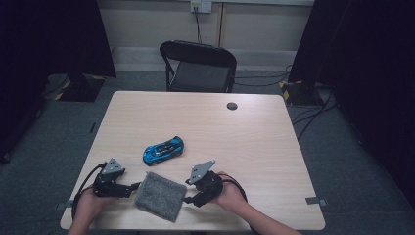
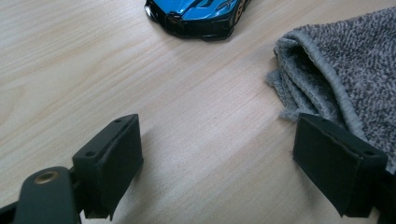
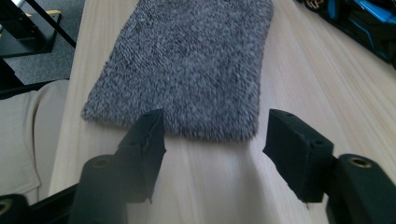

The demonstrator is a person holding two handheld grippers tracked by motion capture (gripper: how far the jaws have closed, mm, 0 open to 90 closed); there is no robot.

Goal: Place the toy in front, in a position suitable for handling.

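Note:
A folded grey towel (image 1: pixel 159 196) lies near the table's front edge, between my two grippers. My left gripper (image 1: pixel 134 188) sits at its left side, open; in the left gripper view (image 2: pixel 219 135) bare wood lies between the jaws and the towel's folded corner (image 2: pixel 341 60) rests by the right jaw. My right gripper (image 1: pixel 188 199) is at the towel's right side, open, its jaws (image 3: pixel 217 128) just short of the towel's edge (image 3: pixel 187 60) with nothing between them. A blue toy car (image 1: pixel 163 150) stands just beyond the towel, also seen as the car's nose (image 2: pixel 196 14) and the car's side (image 3: pixel 364 18).
The light wooden table (image 1: pixel 244 147) has a round cable hole (image 1: pixel 232 105) at the back. A black folding chair (image 1: pixel 198 66) stands behind the far edge. The person's leg (image 3: pixel 23 126) shows beyond the table's front edge.

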